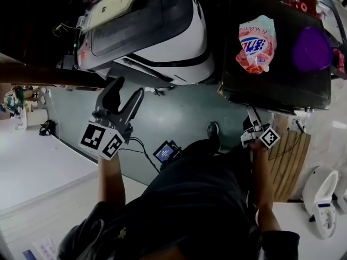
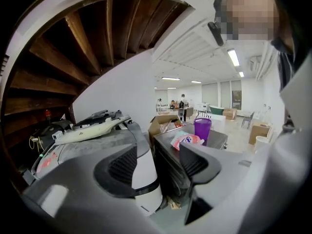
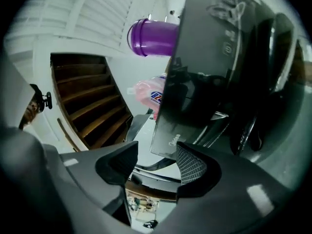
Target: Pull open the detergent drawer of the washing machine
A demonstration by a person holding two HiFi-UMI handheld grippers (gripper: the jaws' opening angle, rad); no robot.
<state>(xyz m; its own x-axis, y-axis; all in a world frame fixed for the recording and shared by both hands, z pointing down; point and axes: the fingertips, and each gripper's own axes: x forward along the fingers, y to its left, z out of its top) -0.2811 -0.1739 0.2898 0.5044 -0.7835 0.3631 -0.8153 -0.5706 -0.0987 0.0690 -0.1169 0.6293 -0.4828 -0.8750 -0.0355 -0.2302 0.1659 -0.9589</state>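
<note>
Head view steeply down, 2 gripper views along jaws, sharing black washing machine (image 1: 244, 88)

In the head view the washer (image 1: 274, 88) shows only its dark top; its front is hidden. In the right gripper view its panel is too dark to pick out a drawer. Far people (image 2: 181, 101) are too small to tell.

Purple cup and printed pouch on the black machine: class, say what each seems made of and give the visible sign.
Purple cup: probably plastic; even solid colour, moulded rim, slight gloss. Printed pouch: likely soft plastic film; shiny, wrinkled, printed surface. Both stand on the black machine, whose glossy dark top could be painted metal or plastic.
</note>
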